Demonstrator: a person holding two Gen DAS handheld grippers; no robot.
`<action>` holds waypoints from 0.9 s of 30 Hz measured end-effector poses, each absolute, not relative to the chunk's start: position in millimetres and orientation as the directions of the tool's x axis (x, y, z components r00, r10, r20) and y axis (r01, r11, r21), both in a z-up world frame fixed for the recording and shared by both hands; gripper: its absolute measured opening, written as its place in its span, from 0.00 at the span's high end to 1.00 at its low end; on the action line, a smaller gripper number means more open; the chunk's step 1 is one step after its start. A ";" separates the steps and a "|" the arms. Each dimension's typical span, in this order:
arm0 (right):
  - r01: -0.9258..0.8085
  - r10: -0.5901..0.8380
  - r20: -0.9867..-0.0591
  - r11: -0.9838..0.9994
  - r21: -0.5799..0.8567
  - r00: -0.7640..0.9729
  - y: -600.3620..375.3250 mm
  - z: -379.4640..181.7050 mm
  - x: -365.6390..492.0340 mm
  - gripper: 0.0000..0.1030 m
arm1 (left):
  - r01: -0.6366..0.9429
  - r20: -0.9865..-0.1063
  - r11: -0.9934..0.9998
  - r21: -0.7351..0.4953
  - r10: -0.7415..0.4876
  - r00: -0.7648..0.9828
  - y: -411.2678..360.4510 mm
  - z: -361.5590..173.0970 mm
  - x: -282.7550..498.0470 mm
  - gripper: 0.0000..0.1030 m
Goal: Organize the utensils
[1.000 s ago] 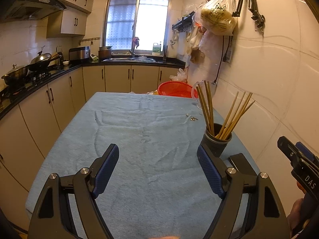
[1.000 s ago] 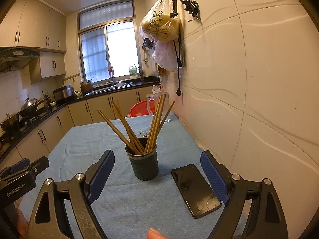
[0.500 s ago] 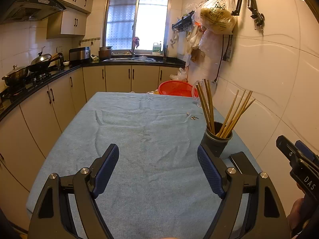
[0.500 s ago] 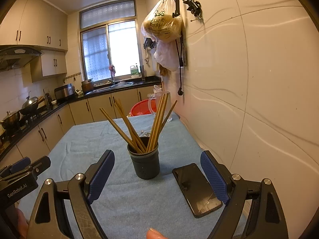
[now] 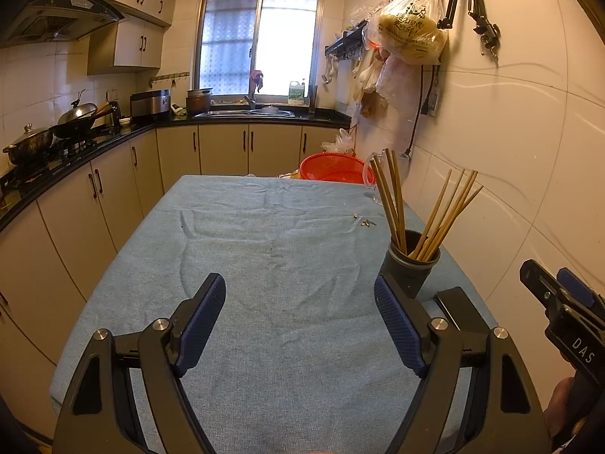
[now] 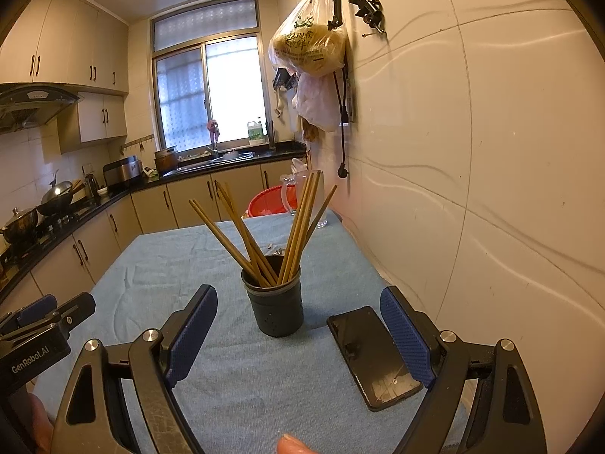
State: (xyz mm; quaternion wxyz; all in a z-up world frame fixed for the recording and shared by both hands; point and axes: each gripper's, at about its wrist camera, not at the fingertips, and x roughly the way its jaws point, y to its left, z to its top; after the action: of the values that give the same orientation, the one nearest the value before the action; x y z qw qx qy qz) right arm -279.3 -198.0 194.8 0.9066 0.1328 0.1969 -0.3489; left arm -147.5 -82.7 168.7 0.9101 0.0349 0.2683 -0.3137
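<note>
- The left gripper (image 5: 300,308) hovers over the blue cloth-covered table (image 5: 264,249), its jaws spread wide and holding nothing.
- The right gripper (image 6: 298,319) is likewise wide open and empty, above the table's near right part.
- A dark holder cup (image 6: 275,302) stands upright near the table's right edge, wooden chopsticks (image 6: 298,227) fanned out in it.
- A black phone (image 6: 372,355) lies flat just right of the cup.
</note>
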 end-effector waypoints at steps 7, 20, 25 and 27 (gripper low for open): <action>0.685 -0.579 -0.452 0.721 0.103 0.678 -199.4 192.5 -278.6 0.12 | 0.592 -0.510 0.799 -0.103 -0.553 0.658 -82.5 168.3 -147.5 0.22; 0.684 -0.578 -0.455 0.722 0.101 0.677 -199.5 190.4 -277.2 0.12 | 0.591 -0.507 0.800 -0.099 -0.552 0.662 -82.1 168.5 -147.1 0.23; 0.683 -0.576 -0.459 0.723 0.100 0.677 -200.0 190.2 -276.6 0.11 | 0.592 -0.507 0.800 -0.099 -0.552 0.662 -81.2 167.6 -146.9 0.23; 0.683 -0.574 -0.461 0.724 0.100 0.677 -200.1 189.6 -276.4 0.12 | 0.591 -0.507 0.801 -0.098 -0.551 0.663 -80.8 167.4 -146.5 0.23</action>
State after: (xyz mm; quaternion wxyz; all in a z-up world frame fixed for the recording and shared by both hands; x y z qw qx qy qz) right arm -276.4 -200.1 189.6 0.9059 0.1332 0.2035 -0.3468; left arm -146.5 -80.8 167.4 0.9110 0.0375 0.2652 -0.3136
